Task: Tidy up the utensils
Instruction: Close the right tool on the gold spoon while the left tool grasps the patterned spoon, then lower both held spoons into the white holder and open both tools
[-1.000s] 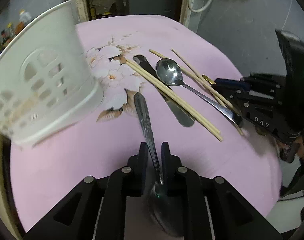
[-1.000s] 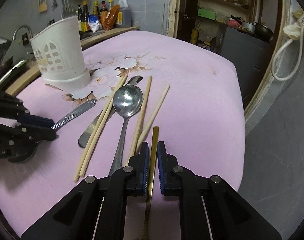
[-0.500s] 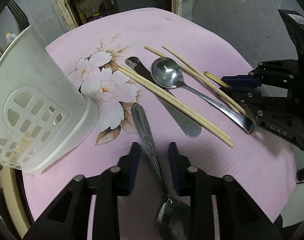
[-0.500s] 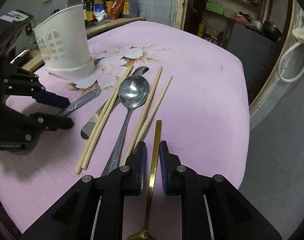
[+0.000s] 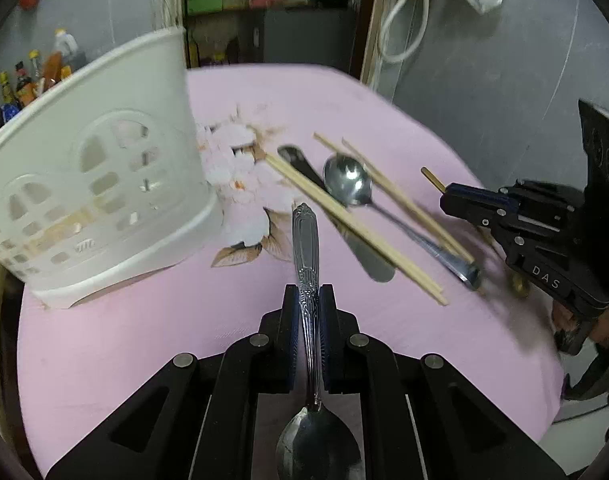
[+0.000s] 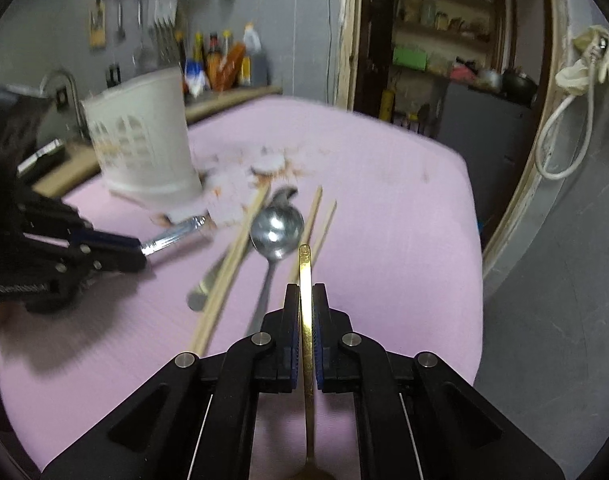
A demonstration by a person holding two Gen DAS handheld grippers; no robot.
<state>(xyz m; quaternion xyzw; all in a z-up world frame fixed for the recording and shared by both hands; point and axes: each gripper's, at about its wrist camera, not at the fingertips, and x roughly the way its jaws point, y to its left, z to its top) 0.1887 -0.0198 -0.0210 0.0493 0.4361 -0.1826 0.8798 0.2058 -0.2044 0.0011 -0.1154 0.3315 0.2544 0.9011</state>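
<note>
My left tool (image 5: 308, 312) is clamped tight, both blue-padded fingers (image 5: 291, 320) pressed against the patterned spoon handle (image 5: 304, 240) that runs straight out between them — the bowl sits back toward my camera. From the right camera I see the left tool (image 6: 138, 254) reaching in from the left edge, raised off the worktop (image 6: 384, 220). My right tool (image 6: 305, 312) is closed just as firmly on the gold utensil (image 6: 305, 280), its fingers (image 6: 319, 320) flanking the thin stem. In the left camera the right tool (image 5: 448, 198) enters from the right side, fingers pointing across — low, near the worktop surface.
</note>
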